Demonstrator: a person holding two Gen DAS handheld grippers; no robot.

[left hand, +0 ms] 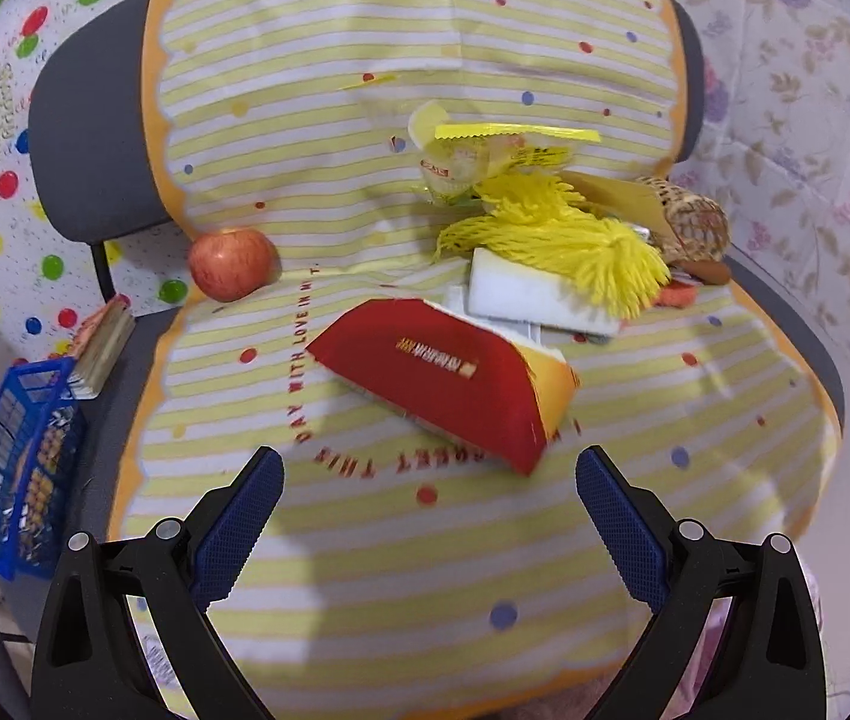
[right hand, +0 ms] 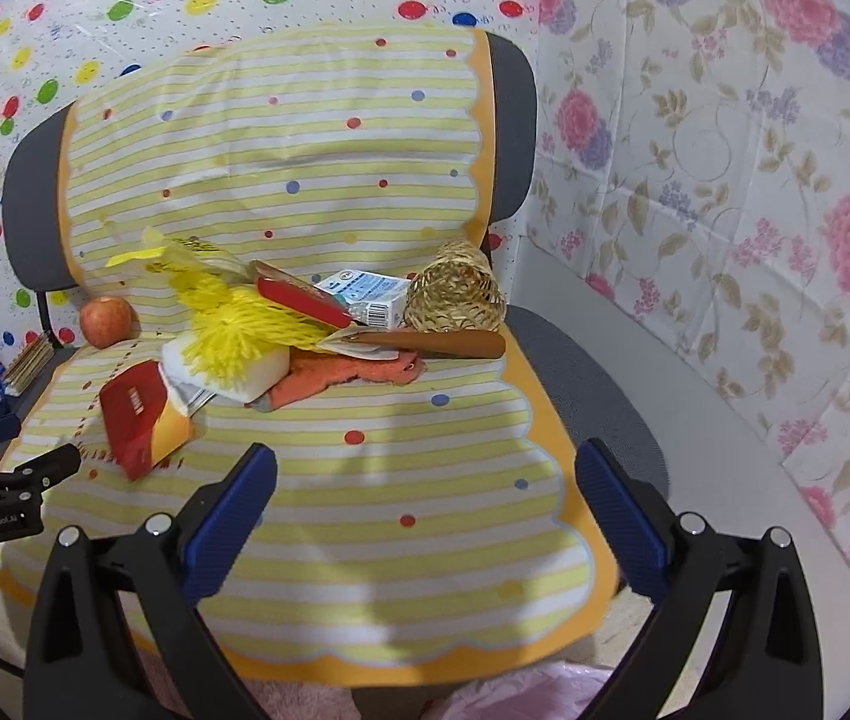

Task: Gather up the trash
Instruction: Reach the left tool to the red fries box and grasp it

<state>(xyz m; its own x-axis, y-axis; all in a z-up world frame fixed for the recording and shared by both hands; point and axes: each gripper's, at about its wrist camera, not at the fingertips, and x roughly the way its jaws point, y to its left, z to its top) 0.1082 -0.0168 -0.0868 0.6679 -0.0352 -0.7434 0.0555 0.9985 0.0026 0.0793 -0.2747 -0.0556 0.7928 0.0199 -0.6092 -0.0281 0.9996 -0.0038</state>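
Note:
A pile of trash lies on a chair seat covered by a yellow striped cloth (left hand: 401, 570). A red and yellow carton (left hand: 449, 378) lies nearest, also in the right wrist view (right hand: 137, 414). Behind it are a white foam block (left hand: 521, 294), yellow foam netting (left hand: 575, 240) and a clear yellow wrapper (left hand: 485, 156). My left gripper (left hand: 431, 480) is open and empty, just short of the carton. My right gripper (right hand: 425, 474) is open and empty above the bare front of the seat.
A red apple (left hand: 233, 264) sits left of the pile. A woven ball (right hand: 455, 294), a small milk box (right hand: 365, 294), a brown-handled tool (right hand: 443, 343) and an orange cloth (right hand: 341, 378) lie at the back right. A blue basket (left hand: 11, 468) stands left of the chair.

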